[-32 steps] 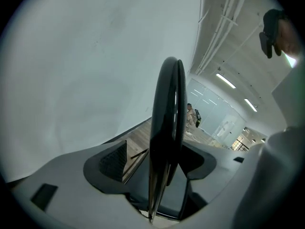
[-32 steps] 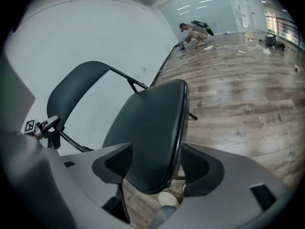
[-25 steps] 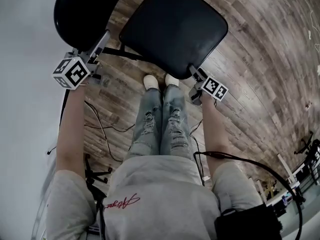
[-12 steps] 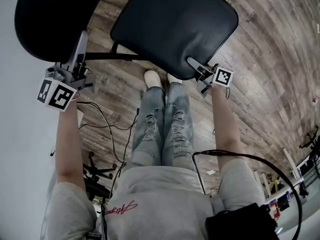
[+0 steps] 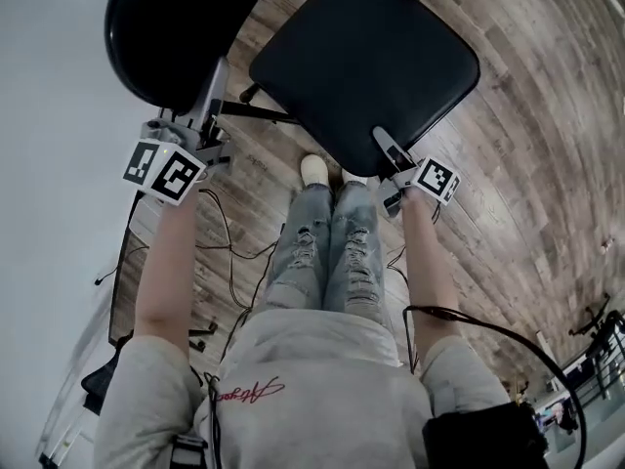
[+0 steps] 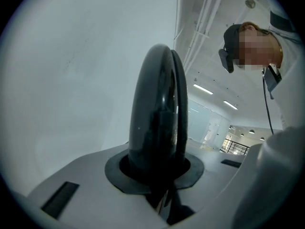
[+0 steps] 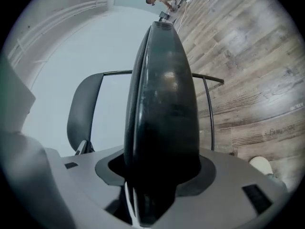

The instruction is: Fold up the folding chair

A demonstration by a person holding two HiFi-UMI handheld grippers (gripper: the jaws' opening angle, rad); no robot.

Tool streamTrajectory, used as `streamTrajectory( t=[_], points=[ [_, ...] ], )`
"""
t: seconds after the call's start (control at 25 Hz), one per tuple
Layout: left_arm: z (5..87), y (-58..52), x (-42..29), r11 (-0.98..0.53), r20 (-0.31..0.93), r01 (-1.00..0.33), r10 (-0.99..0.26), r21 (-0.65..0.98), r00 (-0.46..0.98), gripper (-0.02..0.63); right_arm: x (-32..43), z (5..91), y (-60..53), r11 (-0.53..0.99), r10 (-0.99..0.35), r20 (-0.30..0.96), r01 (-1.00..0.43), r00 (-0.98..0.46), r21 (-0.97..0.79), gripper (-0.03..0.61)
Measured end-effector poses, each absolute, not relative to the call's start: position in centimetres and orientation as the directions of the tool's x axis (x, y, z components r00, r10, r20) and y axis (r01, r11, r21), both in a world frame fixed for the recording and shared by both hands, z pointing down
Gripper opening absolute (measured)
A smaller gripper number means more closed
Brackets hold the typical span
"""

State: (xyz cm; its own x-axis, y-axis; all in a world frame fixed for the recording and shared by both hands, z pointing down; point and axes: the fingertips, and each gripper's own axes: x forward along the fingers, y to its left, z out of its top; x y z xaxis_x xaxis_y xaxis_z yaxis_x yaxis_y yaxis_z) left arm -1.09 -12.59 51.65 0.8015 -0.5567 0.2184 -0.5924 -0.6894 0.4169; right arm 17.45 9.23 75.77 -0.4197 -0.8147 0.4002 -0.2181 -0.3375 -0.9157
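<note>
The black folding chair stands open on the wood floor in front of me. In the head view its round backrest (image 5: 161,27) is at upper left and its square seat (image 5: 366,66) at upper middle. My left gripper (image 5: 213,81) reaches up to the backrest's lower edge. In the left gripper view that edge (image 6: 157,113) sits between the closing jaws, with the pads against it. My right gripper (image 5: 386,145) is at the seat's near corner. In the right gripper view the thick seat edge (image 7: 164,104) fills the gap between its closing jaws, and the backrest (image 7: 83,111) shows behind.
A white wall (image 5: 49,115) runs along the left, close to the backrest. Black cables (image 5: 229,242) trail over the floor by my legs, and my white shoes (image 5: 314,169) stand just under the seat's front. The chair's thin frame tube (image 7: 209,109) runs beside the seat.
The left gripper's jaws have gone from wide apart beside the backrest to closed on its lower edge. Both hands have risen a little. The right gripper stays on the seat's near corner.
</note>
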Motion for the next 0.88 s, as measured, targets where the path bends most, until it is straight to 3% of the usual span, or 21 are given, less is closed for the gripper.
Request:
streamTrajectory(
  t=[0.36, 0.6, 0.88],
  points=[
    [47.5, -14.4, -2.4, -0.723, 0.165, -0.618, -0.599, 0.307, 0.783, 0.092, 13.6, 65.6, 0.4, -0.435, -0.782, 0.505, -0.259, -0.367, -0.862, 0.169],
    [45.4, -17.5, -3.8, -0.729, 0.166, -0.635, -0.614, 0.256, 0.772, 0.094, 9.9, 61.1, -6.9, -0.601, -0.662, 0.694, -0.353, -0.283, -0.717, 0.167],
    [44.6, -23.0, -6.8, -0.744, 0.166, -0.608, -0.586, 0.278, 0.793, 0.092, 5.6, 58.3, -15.1, -0.674, -0.596, 0.774, -0.392, -0.212, -0.627, 0.160]
  ],
)
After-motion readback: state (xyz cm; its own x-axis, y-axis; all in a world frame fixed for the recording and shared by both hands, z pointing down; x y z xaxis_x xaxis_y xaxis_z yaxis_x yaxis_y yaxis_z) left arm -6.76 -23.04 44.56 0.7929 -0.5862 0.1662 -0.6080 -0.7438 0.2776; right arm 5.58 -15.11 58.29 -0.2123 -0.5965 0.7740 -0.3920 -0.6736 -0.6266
